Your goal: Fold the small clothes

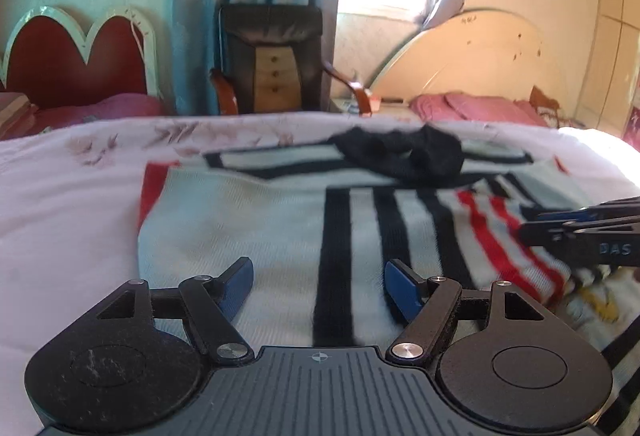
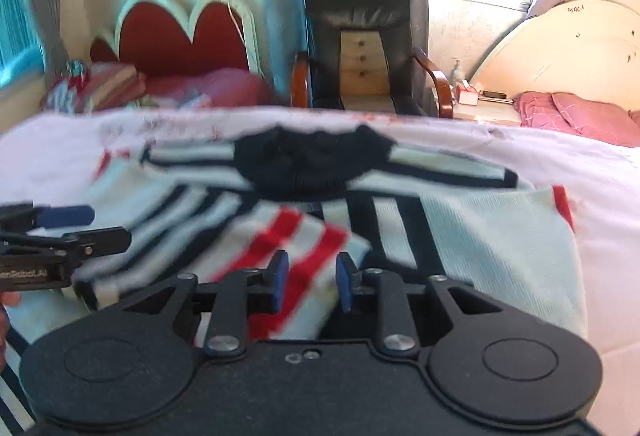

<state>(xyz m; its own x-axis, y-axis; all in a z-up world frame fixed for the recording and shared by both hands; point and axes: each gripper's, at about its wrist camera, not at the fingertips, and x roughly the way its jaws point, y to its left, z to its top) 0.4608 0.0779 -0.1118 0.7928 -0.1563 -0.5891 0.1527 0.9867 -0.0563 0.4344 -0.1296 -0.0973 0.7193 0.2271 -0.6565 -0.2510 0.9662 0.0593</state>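
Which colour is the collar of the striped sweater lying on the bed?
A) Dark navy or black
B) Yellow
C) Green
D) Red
A: the collar at the far end of the sweater is a dark, near-black knit, seen in both wrist views.

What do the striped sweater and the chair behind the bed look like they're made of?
The striped sweater looks like knitted yarn, wool or acrylic: fine ribbed rows show on its pale panel, matte. The chair seems padded in dark leather or vinyl, judging by its sheen and creases, with glossy varnished wooden armrests.
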